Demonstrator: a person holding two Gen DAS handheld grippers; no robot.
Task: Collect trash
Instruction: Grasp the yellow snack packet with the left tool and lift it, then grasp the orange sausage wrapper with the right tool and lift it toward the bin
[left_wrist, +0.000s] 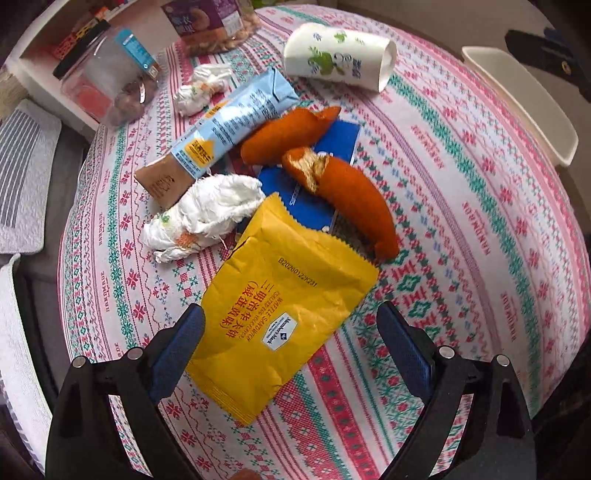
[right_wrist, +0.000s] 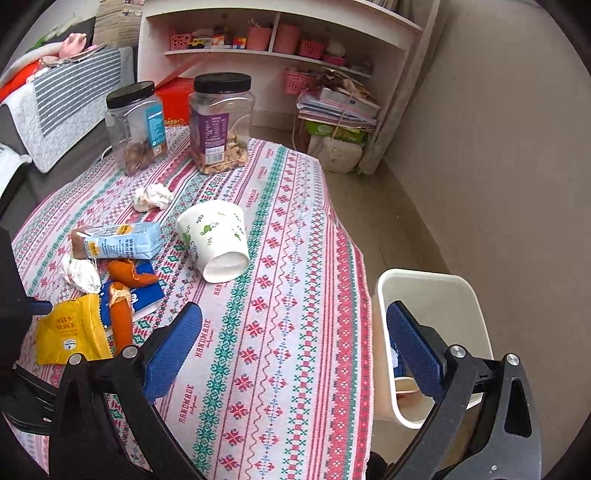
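Left gripper (left_wrist: 290, 325) points steeply down over the yellow snack wrapper (left_wrist: 284, 317), jaws spread wide to either side of it and not pressing on it. Just beyond lie orange peels (left_wrist: 354, 199), crumpled tissue (left_wrist: 207, 218), a blue drink carton (left_wrist: 229, 125) and a tipped paper cup (left_wrist: 338, 55). Right gripper (right_wrist: 293, 332), also wide and empty, hangs over the tablecloth (right_wrist: 280, 332) edge beside the white bin (right_wrist: 476, 295).

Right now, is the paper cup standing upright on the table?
No. The paper cup lies tipped on its side on the patterned tablecloth, its white base facing the right wrist camera.
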